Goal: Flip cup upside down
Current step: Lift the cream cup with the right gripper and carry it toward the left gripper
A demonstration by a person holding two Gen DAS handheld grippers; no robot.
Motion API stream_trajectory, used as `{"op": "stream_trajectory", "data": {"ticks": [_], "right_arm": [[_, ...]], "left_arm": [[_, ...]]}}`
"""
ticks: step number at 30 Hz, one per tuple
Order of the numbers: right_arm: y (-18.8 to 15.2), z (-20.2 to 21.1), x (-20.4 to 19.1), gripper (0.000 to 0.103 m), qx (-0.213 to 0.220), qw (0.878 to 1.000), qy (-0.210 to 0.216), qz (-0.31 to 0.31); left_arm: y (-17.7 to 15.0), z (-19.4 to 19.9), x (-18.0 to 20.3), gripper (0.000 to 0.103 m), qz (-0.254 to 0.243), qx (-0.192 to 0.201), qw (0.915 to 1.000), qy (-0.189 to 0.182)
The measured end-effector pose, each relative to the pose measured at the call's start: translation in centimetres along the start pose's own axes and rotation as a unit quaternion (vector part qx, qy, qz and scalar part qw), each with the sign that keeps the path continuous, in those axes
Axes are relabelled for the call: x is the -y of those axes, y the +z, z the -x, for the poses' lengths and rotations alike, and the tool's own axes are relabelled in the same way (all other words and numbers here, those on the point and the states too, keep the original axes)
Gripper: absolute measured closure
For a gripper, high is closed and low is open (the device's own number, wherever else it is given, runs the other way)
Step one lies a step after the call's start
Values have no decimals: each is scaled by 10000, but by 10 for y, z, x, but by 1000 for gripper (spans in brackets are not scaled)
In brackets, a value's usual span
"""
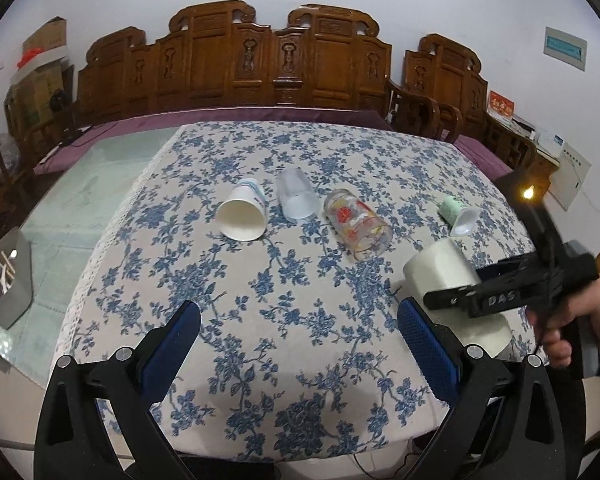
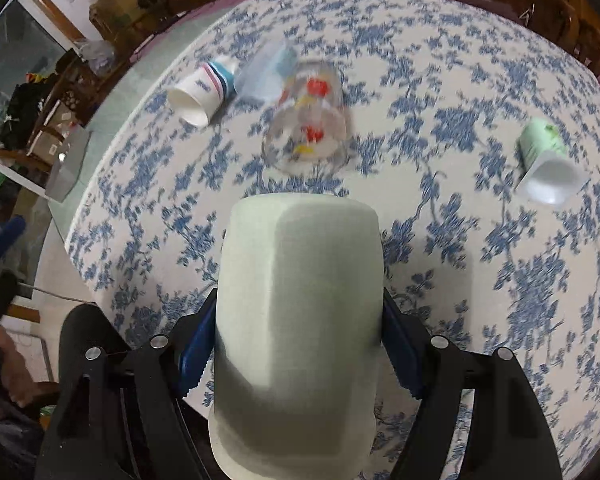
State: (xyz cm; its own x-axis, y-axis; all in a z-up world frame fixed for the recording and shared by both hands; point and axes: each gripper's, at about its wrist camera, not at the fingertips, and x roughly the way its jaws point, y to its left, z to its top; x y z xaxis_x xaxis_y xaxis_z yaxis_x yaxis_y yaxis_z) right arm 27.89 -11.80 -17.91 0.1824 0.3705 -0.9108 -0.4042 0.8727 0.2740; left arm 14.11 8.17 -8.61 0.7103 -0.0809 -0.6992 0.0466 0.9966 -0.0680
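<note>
My right gripper point(image 2: 298, 344) is shut on a pale white cup point(image 2: 300, 300), its blue pads pressing both sides, and holds it tilted above the flowered tablecloth point(image 2: 480, 264). The same cup point(image 1: 444, 270) shows in the left wrist view at the right, held by the right gripper point(image 1: 460, 300), base pointing up and left. My left gripper point(image 1: 300, 340) is open and empty above the cloth near the table's front edge.
Several cups lie on their sides: a white paper cup point(image 1: 242, 216), a clear plastic cup point(image 1: 296, 194), a printed glass point(image 1: 358, 224) and a small green cup point(image 1: 456, 214). A wooden bench point(image 1: 236, 56) stands behind. A grey box point(image 1: 8, 280) sits at the left.
</note>
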Motion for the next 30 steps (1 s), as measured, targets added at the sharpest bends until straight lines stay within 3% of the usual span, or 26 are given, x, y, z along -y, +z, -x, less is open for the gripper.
{"op": "stream_trajectory", "data": {"ticks": [8, 14, 18, 26, 30], "right_arm": [[2, -10, 6, 26, 93, 9998, -148, -103], [-8, 25, 9, 25, 869, 9962, -109, 19], [-31, 60, 13, 25, 1377, 9899, -302, 135], [-79, 106, 31, 3, 2099, 9751, -704, 114], [-95, 118, 38, 2, 2359, 9669, -964, 103]], "left_arm": [[1, 2, 1, 8, -73, -27, 9999, 82], [4, -2, 12, 8, -200, -109, 9997, 75], [9, -8, 25, 8, -317, -187, 9993, 39], [21, -28, 62, 8, -641, -378, 9972, -74], [24, -41, 79, 8, -735, -523, 9958, -177]]}}
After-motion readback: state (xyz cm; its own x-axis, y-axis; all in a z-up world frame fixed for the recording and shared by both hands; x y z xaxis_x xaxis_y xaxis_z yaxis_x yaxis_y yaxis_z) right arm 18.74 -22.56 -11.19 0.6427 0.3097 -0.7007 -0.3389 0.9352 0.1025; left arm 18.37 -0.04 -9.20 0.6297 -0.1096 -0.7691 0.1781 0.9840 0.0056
